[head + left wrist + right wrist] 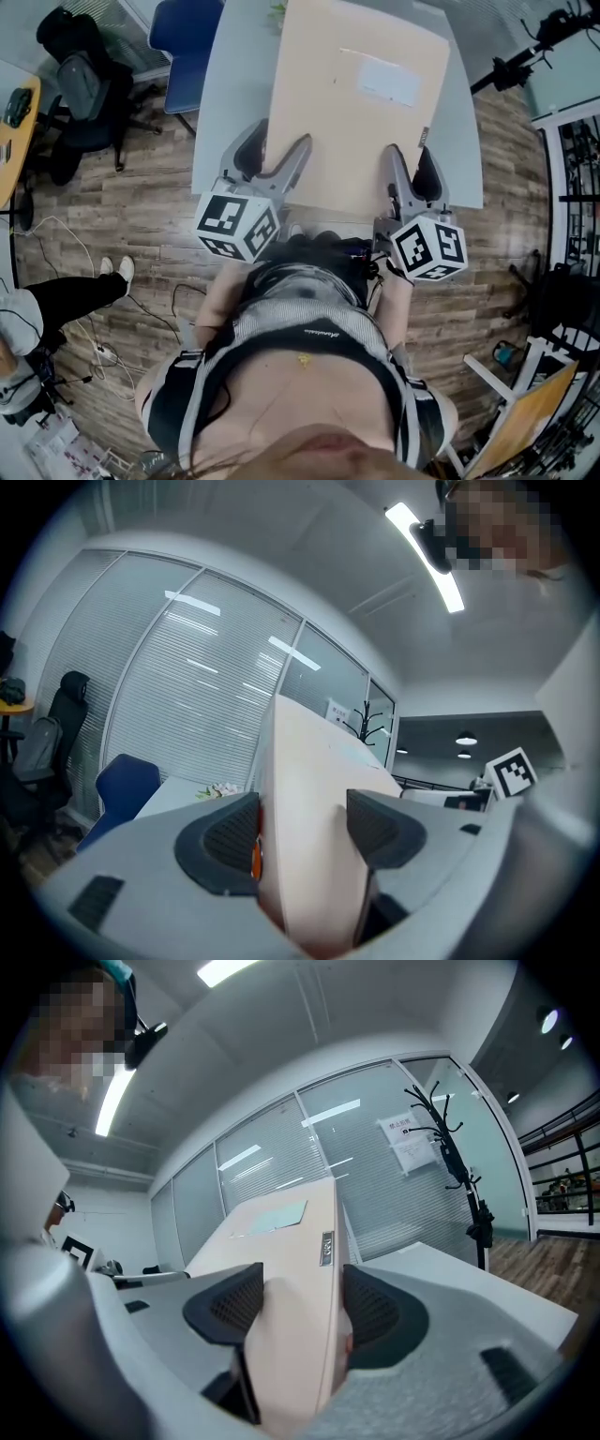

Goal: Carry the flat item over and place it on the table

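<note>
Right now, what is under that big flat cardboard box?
The pale grey table, showing along both sides of the box. Whatever lies on the tabletop beneath the box is covered.

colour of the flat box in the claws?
The flat box is light tan, with a pale rectangular label. Head view shows it best.

My left gripper (281,145) and right gripper (408,159) are grey with dark ribbed pads (230,832). Behind their black-and-white marker cubes (236,225), my top (309,309) is grey-and-black.

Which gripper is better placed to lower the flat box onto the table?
Neither alone: the left gripper and right gripper each clamp the flat box's near edge above the table; lower together.
</note>
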